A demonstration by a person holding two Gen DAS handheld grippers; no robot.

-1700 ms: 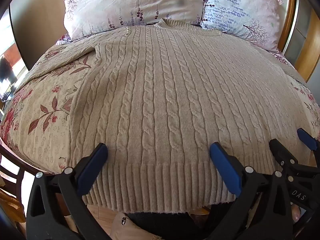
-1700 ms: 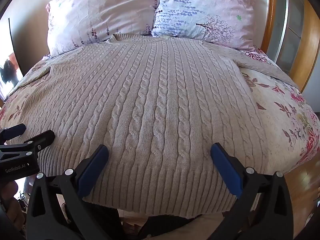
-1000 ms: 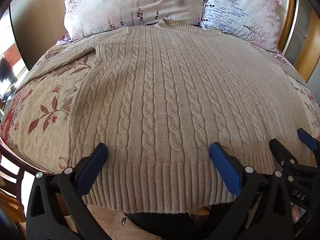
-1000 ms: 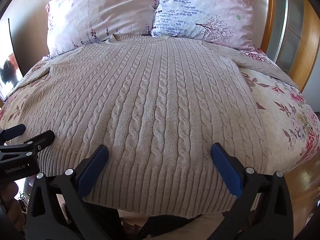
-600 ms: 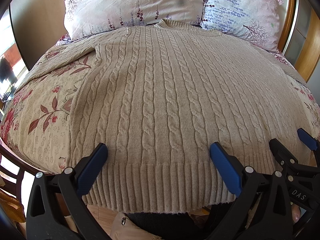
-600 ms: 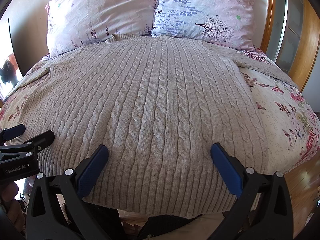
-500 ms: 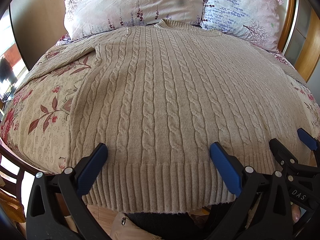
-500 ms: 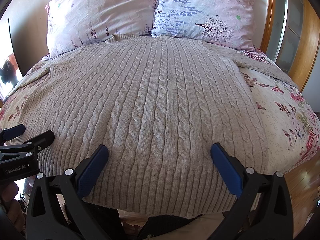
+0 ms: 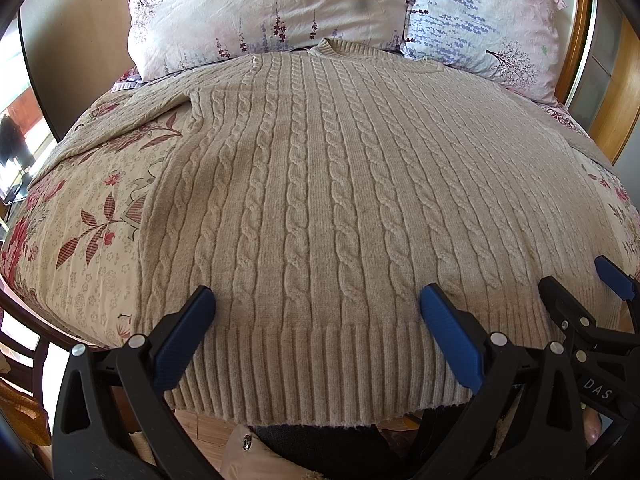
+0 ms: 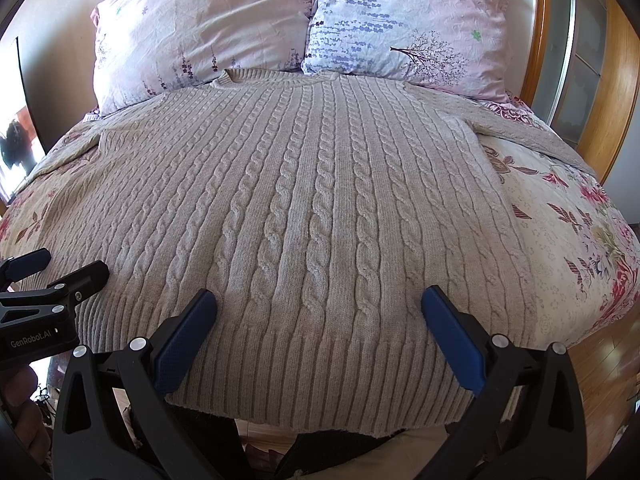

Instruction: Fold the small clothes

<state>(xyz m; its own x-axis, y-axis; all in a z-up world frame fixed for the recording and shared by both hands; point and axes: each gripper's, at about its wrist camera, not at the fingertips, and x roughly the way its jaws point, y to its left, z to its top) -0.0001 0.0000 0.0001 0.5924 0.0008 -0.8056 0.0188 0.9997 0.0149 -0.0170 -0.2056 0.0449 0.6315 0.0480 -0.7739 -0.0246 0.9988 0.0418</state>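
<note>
Sweater (image 9: pixel 320 216) of beige cable knit lay flat and face up on the bed (image 9: pixel 80 248), spread across most of the floral bedspread. Its neckline sat at the head edge, touching the two pillows: a pink pillow (image 9: pixel 264 8) at the left and a lilac-printed pillow (image 9: pixel 484 20) at the right. Its ribbed hem (image 9: pixel 320 368) overhung the foot edge of the bed. One sleeve (image 9: pixel 132 116) ran out toward the left edge of the bed; the other sleeve (image 10: pixel 532 132) ran toward the right edge.

Left tool (image 9: pixel 316 316) was released, its blue-padded fingers (image 9: pixel 184 336) spread wide apart over the hem near the foot edge, gripping nothing. Whether the pads touched the knit could not be determined. Right tool (image 10: pixel 318 316) was likewise released, fingers (image 10: pixel 452 336) spread wide above the hem, gripping nothing. The two tools stood side by side along the foot edge, each visible at the margin of the other's view.

A wooden frame (image 10: pixel 616 80) stood beyond the right edge of the bed. Wooden floor (image 10: pixel 600 392) showed below the foot corner at the right.
</note>
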